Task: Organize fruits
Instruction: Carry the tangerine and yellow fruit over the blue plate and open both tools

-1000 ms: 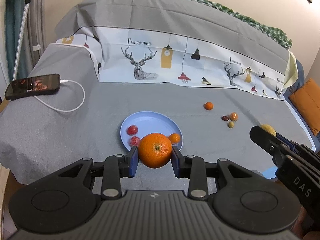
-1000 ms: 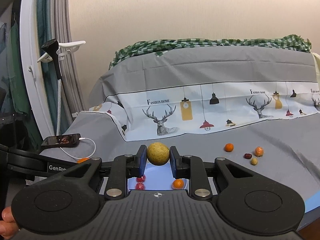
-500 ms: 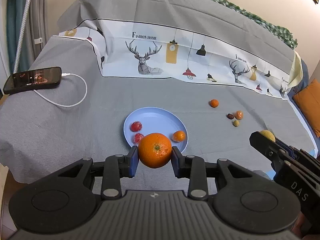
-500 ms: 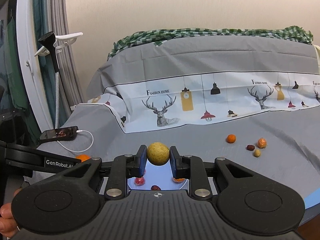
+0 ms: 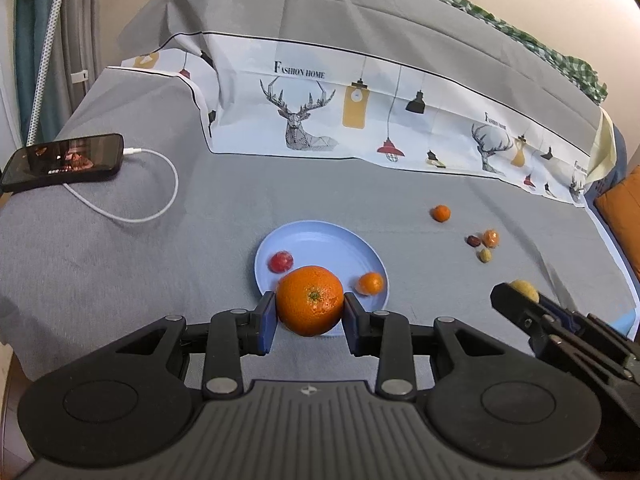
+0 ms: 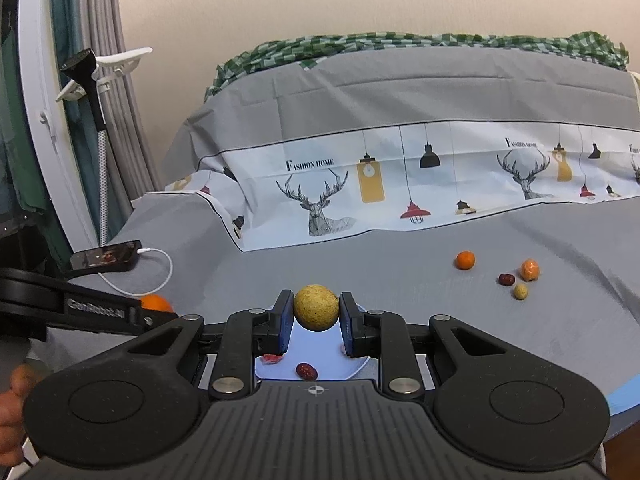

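In the left wrist view, a large orange (image 5: 310, 300) is gripped between the blue pads of the left gripper (image 5: 310, 316), at the lower centre of the frame. The blue plate (image 5: 320, 240) lies directly beyond and below it, its near rim hidden behind the fruit. On the plate a red fruit (image 5: 281, 261) is seen at the left and a small orange (image 5: 371, 283) at the right.

In the right wrist view, a round yellow fruit (image 6: 316, 307) is clamped by the right gripper (image 6: 316, 320) at the centre of the frame, with the plate's pale surface (image 6: 356, 368) visible straight beneath the pads and a dark red date (image 6: 306, 371) lying on it.

4 loose pieces are left on the grey cloth (image 5: 120, 272) in the right half of both frames, well apart from the plate: a mandarin (image 5: 440, 213), a dark date (image 5: 473, 241), a wrapped orange piece (image 5: 490, 238) and a small tan fruit (image 5: 485, 255).

The relation that matters is judged to be vertical: both held fruits sit above the plate, and neither is clearly nearer, so a lowering and release is called for. Both fruits are round, so no long axis has to be aligned, but rolling off the shallow rim is a risk.
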{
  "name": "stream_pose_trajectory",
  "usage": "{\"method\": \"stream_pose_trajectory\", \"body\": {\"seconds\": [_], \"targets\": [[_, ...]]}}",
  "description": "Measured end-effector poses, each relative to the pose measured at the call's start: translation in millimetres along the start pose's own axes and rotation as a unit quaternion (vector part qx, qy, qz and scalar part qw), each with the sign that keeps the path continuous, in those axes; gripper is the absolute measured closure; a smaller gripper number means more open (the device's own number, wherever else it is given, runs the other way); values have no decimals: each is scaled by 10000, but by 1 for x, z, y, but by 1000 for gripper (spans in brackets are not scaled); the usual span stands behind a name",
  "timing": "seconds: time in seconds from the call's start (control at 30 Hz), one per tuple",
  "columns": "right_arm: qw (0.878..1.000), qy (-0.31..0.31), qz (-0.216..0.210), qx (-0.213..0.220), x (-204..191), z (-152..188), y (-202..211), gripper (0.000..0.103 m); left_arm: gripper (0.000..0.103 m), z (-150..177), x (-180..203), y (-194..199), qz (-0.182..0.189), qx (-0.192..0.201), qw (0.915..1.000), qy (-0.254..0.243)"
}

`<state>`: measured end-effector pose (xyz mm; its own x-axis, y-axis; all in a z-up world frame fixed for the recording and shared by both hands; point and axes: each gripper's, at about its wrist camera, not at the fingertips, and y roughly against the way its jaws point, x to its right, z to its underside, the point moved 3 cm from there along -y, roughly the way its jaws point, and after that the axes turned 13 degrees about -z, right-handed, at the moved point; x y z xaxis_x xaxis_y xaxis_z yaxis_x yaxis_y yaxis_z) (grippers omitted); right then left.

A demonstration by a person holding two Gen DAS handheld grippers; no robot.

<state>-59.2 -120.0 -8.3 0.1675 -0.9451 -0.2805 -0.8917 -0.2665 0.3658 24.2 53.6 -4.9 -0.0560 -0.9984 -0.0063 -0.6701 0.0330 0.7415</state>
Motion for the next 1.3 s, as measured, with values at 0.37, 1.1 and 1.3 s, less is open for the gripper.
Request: {"method": "stream_pose_trajectory", "body": {"seconds": [0.37, 1.1, 1.3], "targets": [[9987, 60, -17, -500, 17, 13, -71, 78, 65, -23, 12, -72, -142, -282, 9992, -235], [9853, 277, -147, -1678, 70, 58, -209, 77, 64, -36, 60, -248, -355, -1069, 9882, -1040], [9805, 439, -302, -1894, 66, 50, -218, 33, 0, -48, 57, -231, -378, -757, 9920, -933]]}}
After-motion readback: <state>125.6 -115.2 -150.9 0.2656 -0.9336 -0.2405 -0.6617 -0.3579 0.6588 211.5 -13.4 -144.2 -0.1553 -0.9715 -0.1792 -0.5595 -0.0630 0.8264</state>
